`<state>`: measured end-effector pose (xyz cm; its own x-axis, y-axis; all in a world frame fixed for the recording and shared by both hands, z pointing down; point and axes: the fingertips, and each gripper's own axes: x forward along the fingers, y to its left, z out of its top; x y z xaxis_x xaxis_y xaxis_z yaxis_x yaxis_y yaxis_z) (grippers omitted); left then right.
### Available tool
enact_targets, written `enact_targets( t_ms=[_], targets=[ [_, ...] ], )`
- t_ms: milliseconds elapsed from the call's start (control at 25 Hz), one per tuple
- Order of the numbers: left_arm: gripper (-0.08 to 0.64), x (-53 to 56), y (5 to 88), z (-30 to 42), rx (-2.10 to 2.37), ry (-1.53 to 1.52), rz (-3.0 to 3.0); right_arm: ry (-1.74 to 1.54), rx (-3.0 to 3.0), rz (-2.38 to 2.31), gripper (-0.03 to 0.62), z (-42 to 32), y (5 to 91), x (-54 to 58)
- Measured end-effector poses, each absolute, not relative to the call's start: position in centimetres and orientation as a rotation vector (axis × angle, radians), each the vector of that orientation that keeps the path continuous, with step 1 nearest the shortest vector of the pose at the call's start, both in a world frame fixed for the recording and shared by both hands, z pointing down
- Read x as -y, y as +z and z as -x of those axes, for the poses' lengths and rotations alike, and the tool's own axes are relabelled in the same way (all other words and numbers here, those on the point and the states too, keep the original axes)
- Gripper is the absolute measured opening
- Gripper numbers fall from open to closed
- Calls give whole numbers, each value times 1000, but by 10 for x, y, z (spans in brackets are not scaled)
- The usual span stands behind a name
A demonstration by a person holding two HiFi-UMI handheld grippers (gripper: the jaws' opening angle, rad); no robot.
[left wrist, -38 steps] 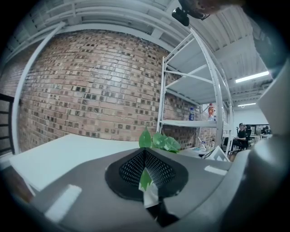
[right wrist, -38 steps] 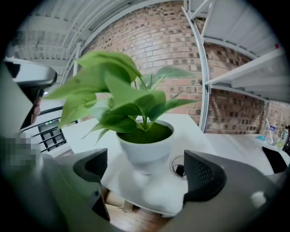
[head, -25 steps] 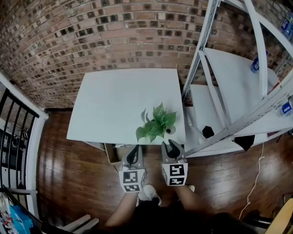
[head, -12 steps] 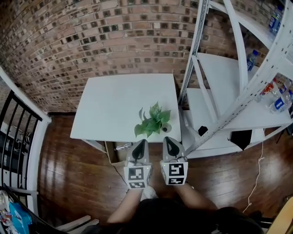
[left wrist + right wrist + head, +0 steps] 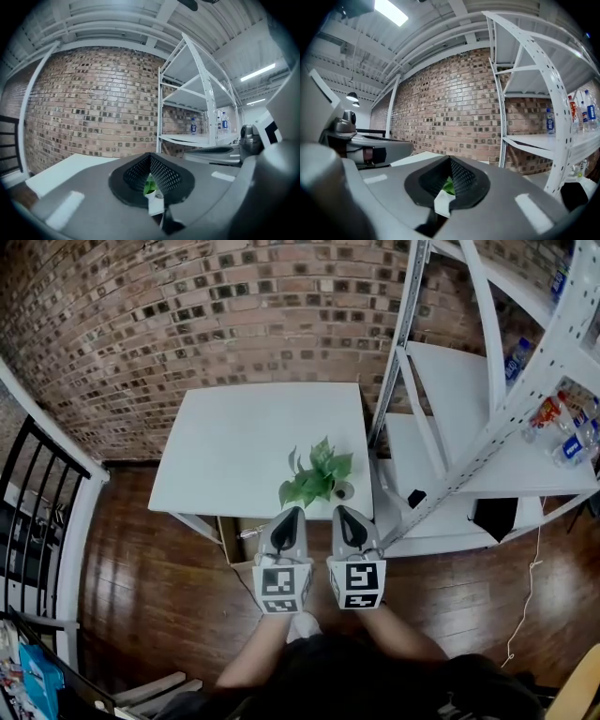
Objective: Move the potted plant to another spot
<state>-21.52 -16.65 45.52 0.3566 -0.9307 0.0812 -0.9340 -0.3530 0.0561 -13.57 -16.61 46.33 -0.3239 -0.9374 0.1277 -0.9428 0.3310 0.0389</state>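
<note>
A small potted plant (image 5: 317,476) with green leaves and a pale pot stands at the near right corner of the white table (image 5: 234,442). In the head view my left gripper (image 5: 292,513) and right gripper (image 5: 343,512) sit side by side just in front of the table's near edge, both pointing at the plant and short of it. Each has its jaws together with nothing held. In the left gripper view the left gripper (image 5: 151,157) shows a sliver of the plant (image 5: 149,186) past its jaws. The right gripper (image 5: 450,160) likewise frames the plant (image 5: 448,186).
A white metal shelf rack (image 5: 487,418) with water bottles (image 5: 569,451) stands right of the table. A brick wall (image 5: 216,315) runs behind. A black railing (image 5: 37,521) is at the left. A cardboard box (image 5: 234,540) sits under the table on the wooden floor (image 5: 159,606).
Both grippers have risen and come closer to the table's near edge and the plant. The right gripper's jaws, slightly apart a second ago, have come together.
</note>
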Motion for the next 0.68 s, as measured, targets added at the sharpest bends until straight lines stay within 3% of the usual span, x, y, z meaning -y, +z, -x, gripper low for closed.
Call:
enact_targets(
  t_ms=[680],
  targets=[
    [17,164,449,212,1743,38,-2531,30,2474,-1740,2,138,461,166]
  ],
)
